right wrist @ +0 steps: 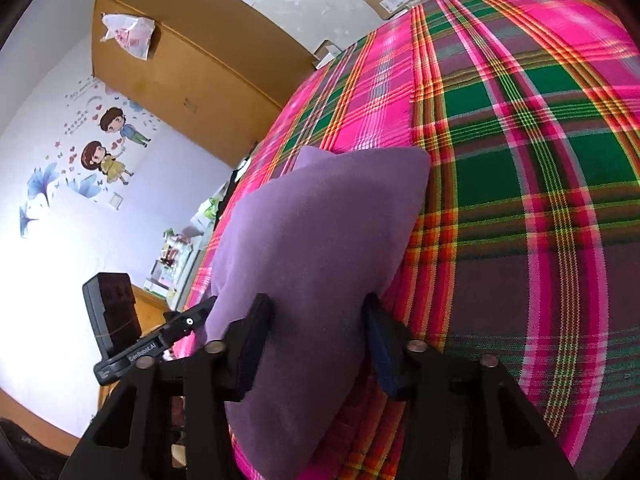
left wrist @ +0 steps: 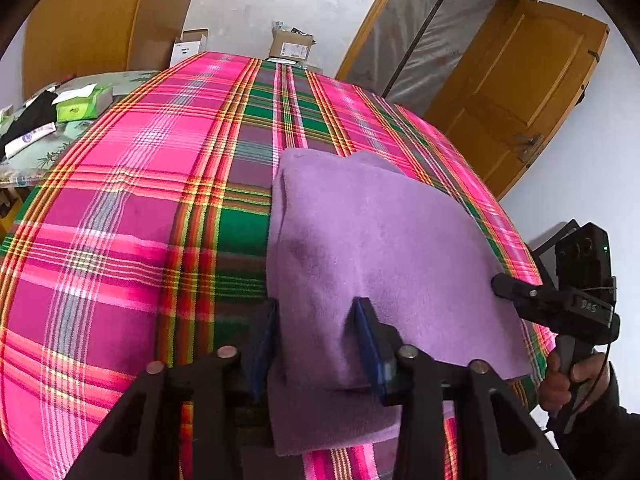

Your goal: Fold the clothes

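Note:
A folded purple garment lies near the front edge of a bed covered by a pink and green plaid blanket. My left gripper straddles the garment's near left part, and the cloth bunched between its blue pads fills the gap. At the garment's right edge sits the right gripper, held by a hand. In the right wrist view the right gripper has a thick fold of the purple garment between its pads, both touching it. There the left gripper meets the cloth's left edge.
An open wooden door stands at the right. Cardboard boxes sit beyond the bed's far end. A side table at the left carries a green tissue box. A tall brown wardrobe stands against the stickered wall.

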Demonstrator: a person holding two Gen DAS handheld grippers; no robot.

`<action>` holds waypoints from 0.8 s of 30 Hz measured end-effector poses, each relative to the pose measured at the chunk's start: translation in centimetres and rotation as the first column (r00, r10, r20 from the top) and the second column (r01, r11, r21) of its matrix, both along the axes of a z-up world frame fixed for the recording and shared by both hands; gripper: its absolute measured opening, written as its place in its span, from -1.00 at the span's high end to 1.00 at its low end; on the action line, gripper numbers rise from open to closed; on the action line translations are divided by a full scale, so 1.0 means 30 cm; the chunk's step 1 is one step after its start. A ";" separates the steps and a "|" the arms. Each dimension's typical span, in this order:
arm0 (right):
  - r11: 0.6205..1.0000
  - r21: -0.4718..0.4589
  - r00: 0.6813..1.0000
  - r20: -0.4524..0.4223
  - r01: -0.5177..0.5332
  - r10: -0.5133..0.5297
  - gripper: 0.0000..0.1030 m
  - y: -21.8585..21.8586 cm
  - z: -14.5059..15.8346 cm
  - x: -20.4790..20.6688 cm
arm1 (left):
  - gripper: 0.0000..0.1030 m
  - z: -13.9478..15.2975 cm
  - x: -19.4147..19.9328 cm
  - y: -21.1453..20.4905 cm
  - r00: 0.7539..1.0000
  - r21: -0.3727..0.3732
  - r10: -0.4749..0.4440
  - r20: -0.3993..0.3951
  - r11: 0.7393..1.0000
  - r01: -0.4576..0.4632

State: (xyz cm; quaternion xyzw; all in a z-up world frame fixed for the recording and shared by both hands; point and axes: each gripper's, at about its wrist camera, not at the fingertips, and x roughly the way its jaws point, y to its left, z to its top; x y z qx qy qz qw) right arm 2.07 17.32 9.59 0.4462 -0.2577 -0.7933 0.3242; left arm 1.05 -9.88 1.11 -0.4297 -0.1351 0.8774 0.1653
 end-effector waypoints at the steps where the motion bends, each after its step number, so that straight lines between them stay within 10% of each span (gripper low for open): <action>1: 1.000 -0.004 1.000 -0.001 0.000 0.000 0.31 0.001 0.000 0.001 | 0.38 0.002 0.002 0.001 1.000 -0.003 0.001 -0.005 1.000 -0.001; 18: 1.000 -0.007 0.990 -0.142 -0.020 0.019 0.56 0.028 0.136 0.024 | 0.60 0.111 0.040 0.033 0.994 -0.011 -0.037 -0.099 0.999 0.036; 24: 1.000 -0.010 0.999 -0.031 -0.005 0.004 0.47 0.063 0.043 -0.001 | 0.55 0.050 0.028 0.055 0.998 -0.004 -0.051 -0.035 0.999 0.051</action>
